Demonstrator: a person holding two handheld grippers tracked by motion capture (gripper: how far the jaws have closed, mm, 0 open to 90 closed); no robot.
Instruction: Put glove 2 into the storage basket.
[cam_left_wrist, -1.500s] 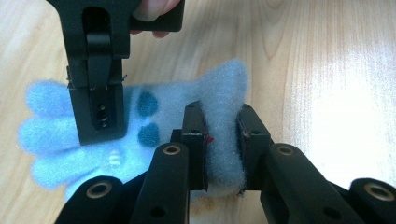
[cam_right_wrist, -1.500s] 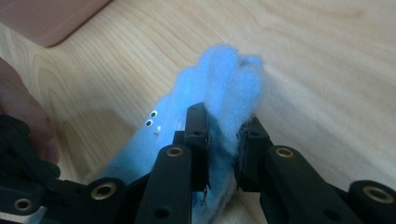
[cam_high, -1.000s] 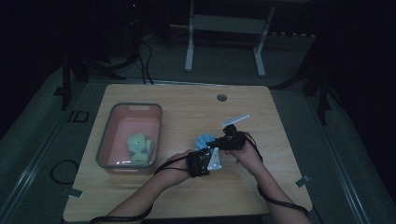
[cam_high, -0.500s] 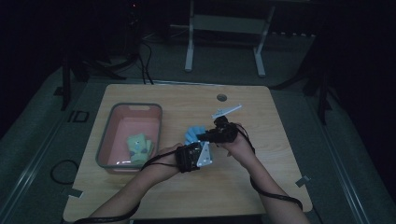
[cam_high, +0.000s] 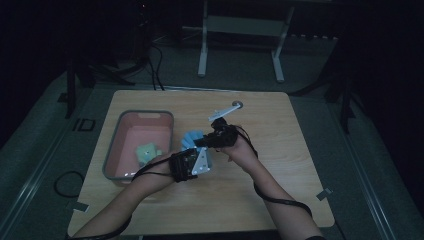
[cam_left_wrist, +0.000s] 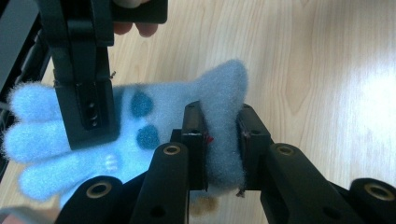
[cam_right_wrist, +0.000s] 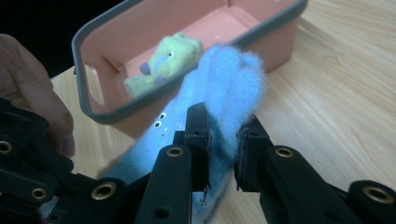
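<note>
We judged the main risk was the blue fuzzy glove (cam_left_wrist: 140, 135) slipping or stretching: both grips bit on soft pile, so if the two hands pulled apart or moved out of step, the fabric could slide out of one pair of pads and flop onto the counter (cam_high: 280, 180) short of the pink bin (cam_high: 120, 145). It could also snag on the bin's grey rim. The left hand-held gripper (cam_left_wrist: 223, 140) was clamped on the cuff end of the glove, pads pressing the fleece from both sides. The right hand-held gripper (cam_right_wrist: 223, 144) was clamped on another fold of it, nearer the fingers. The glove hung between the two, lifted off the counter, just beside the bin, where a green plush toy (cam_right_wrist: 163, 63) already lay.
</note>
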